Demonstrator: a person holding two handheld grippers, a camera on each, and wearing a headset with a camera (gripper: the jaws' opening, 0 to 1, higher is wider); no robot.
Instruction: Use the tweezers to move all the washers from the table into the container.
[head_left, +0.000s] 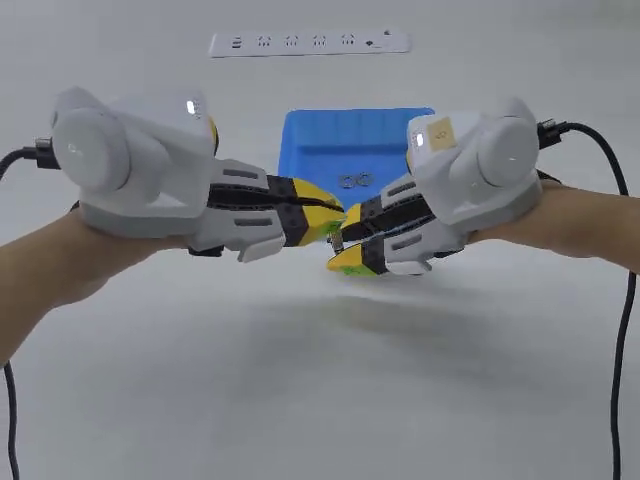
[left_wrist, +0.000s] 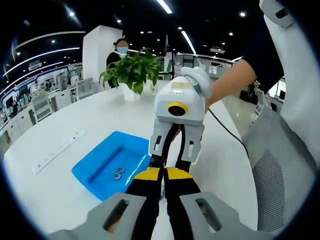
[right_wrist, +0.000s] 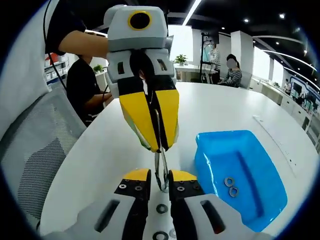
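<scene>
light: bright, even, ceiling strips | shadows: soft | focus: sharp | gripper views: fisheye-bent edges

A big open office is shown. Long ceiling lights (left_wrist: 189, 42), rows of desks (left_wrist: 47, 100), a potted plant (left_wrist: 132, 70) and a mesh chair (right_wrist: 37, 155) are seen.

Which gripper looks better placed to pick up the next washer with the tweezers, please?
Right, I think: the tweezers sit between both grippers' jaws, but the table washers lie just ahead of the right gripper, while the left gripper is farther from them.
</scene>
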